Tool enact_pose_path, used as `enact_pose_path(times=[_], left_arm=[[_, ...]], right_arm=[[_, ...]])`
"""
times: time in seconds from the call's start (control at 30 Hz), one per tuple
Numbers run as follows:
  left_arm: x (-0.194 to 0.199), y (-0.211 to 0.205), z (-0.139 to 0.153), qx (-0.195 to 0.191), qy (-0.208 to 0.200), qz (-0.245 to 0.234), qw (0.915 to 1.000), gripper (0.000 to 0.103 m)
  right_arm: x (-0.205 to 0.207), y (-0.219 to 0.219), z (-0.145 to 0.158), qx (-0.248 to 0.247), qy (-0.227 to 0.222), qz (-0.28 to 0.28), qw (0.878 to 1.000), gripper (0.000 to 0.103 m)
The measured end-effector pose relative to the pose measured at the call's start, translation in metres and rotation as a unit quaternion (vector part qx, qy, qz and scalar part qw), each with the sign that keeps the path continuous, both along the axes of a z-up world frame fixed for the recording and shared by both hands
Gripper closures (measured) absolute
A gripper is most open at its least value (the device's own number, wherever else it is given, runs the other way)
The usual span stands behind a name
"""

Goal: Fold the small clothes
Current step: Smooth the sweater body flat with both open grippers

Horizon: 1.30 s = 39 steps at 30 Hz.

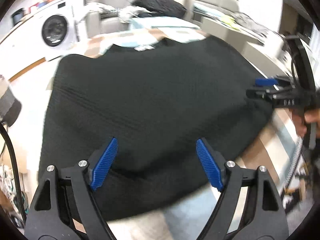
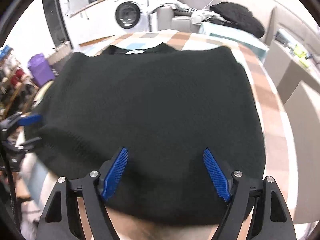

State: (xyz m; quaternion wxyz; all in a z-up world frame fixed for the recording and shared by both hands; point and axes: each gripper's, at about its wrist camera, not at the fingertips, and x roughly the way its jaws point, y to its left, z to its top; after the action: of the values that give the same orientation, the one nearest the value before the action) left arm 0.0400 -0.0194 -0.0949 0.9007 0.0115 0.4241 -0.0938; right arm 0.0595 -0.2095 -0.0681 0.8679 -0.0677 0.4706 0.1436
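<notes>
Black knit sweater point(image 2: 156, 104) lies spread on the checkered worktop point(image 2: 268, 104), collar and white label point(image 2: 135, 51) at the far edge, toward the washing machine point(image 2: 128, 17). Sides look already tucked in, body roughly rectangular, no sleeves showing; hard to confirm given blur. My read: early-to-mid fold, the hem-to-collar fold is still left, then squaring up.

Left tool point(image 1: 156, 162): released, blue pads wide apart, nothing between them, over the sweater's near hem on its left side. Right tool point(image 2: 166, 172): also released, pads spread, over the near hem more centrally; hem edge sits just under and between the pads. Whether either touches the fabric, cannot tell. In the left wrist view the right tool shows at the sweater's right edge; in the right wrist view the left tool shows at its left edge.

Dark clothes pile point(image 2: 238, 18) on a sofa beyond the sweater's collar end, not yet folded.
</notes>
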Motion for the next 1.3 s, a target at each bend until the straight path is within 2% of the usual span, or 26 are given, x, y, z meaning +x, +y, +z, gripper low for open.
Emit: enact_pose_path(times=[0.17, 0.2, 0.23, 0.33, 0.37, 0.47, 0.6, 0.7, 0.8, 0.97, 1.03, 1.17, 1.3], left_arm=[[0.042, 0.024, -0.001, 0.013, 0.001, 0.048, 0.9988, 0.024], [0.051, 0.027, -0.003, 0.028, 0.004, 0.058, 0.9980, 0.024], [0.061, 0.030, -0.006, 0.039, 0.013, 0.065, 0.9970, 0.024], [0.077, 0.045, -0.020, 0.035, 0.049, 0.087, 0.9944, 0.024], [0.077, 0.051, -0.022, 0.019, 0.051, 0.086, 0.9948, 0.024], [0.073, 0.059, -0.020, 0.012, 0.050, 0.081, 0.9954, 0.024], [0.074, 0.063, -0.010, -0.009, 0.041, 0.080, 0.9959, 0.024], [0.081, 0.056, -0.003, -0.015, 0.026, 0.075, 0.9968, 0.024], [0.098, 0.048, 0.004, -0.011, 0.012, 0.076, 0.9969, 0.024], [0.141, 0.038, -0.001, -0.009, 0.004, 0.075, 0.9971, 0.024], [0.157, 0.035, -0.009, -0.007, 0.016, 0.078, 0.9968, 0.024], [0.172, 0.036, -0.024, 0.016, 0.053, 0.091, 0.9943, 0.024], [0.162, 0.046, -0.027, 0.021, 0.053, 0.103, 0.9931, 0.024]], right_arm=[[0.041, 0.039, -0.005, 0.011, -0.007, 0.010, 1.000, 0.022], [0.048, 0.046, -0.009, 0.007, -0.004, 0.013, 1.000, 0.022], [0.055, 0.051, -0.012, -0.005, -0.003, 0.014, 1.000, 0.022], [0.069, 0.051, -0.021, -0.016, -0.001, 0.016, 1.000, 0.021], [0.068, 0.045, -0.020, -0.008, -0.005, 0.016, 1.000, 0.021], [0.073, 0.019, -0.022, -0.025, -0.008, -0.024, 0.999, 0.021], [0.080, -0.003, -0.019, -0.019, -0.002, -0.058, 0.998, 0.021], [0.083, 0.004, -0.012, -0.004, -0.006, -0.057, 0.998, 0.021], [0.094, 0.022, -0.006, -0.010, -0.011, -0.053, 0.998, 0.021], [0.125, 0.045, -0.006, 0.027, -0.011, -0.056, 0.998, 0.021], [0.140, 0.049, -0.012, 0.034, -0.016, -0.070, 0.997, 0.021], [0.154, 0.052, -0.024, 0.001, -0.013, -0.084, 0.996, 0.021], [0.153, 0.029, -0.023, -0.031, -0.017, -0.116, 0.993, 0.021]])
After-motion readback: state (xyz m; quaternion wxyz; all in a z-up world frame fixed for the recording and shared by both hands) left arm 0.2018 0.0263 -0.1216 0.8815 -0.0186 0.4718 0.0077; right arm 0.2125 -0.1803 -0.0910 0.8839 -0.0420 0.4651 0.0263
